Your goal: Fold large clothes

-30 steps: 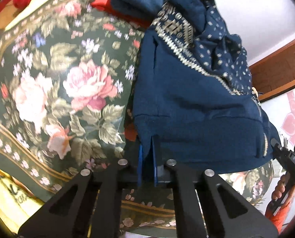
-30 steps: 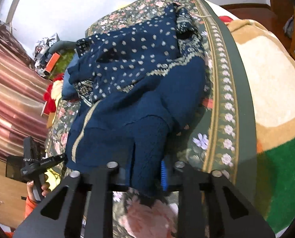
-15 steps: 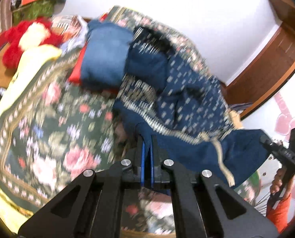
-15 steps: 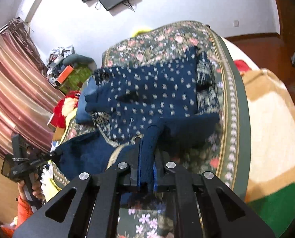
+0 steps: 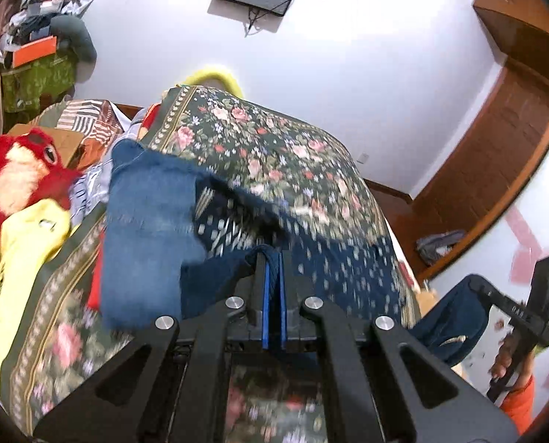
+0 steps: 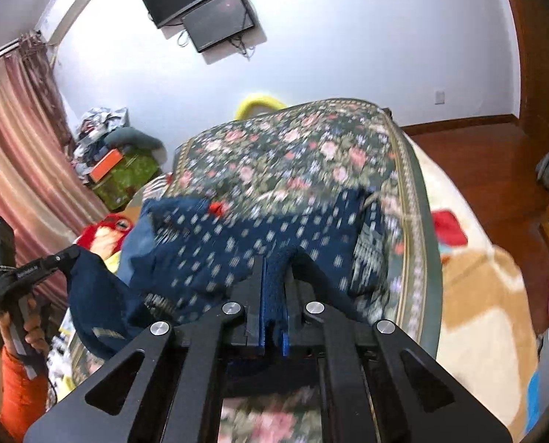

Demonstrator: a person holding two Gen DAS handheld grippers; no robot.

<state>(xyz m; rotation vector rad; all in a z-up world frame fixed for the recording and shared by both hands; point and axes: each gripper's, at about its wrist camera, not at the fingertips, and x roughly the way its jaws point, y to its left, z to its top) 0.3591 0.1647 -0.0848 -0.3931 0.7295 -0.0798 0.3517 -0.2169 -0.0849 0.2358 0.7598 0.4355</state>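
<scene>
A large navy sweater with small white flecks (image 5: 333,258) lies spread on the floral bedspread (image 5: 274,147). My left gripper (image 5: 273,254) is shut on a corner of its plain navy hem, lifted above the bed. My right gripper (image 6: 274,262) is shut on the other hem corner of the sweater (image 6: 237,243). Each gripper shows in the other's view, the right gripper (image 5: 474,288) at the right edge and the left gripper (image 6: 71,254) at the left edge, both with navy cloth hanging from them.
Folded blue jeans (image 5: 145,229) lie on the bed left of the sweater. A red plush toy (image 5: 16,173) and yellow cloth (image 5: 27,236) sit at the bed's left side. A cluttered pile (image 6: 115,158) stands by the curtain. Beige blanket (image 6: 477,295) lies to the right.
Both grippers have lifted the hem up and carried it forward over the sweater toward the far end of the bed. The views have tilted up to show wall and television.
</scene>
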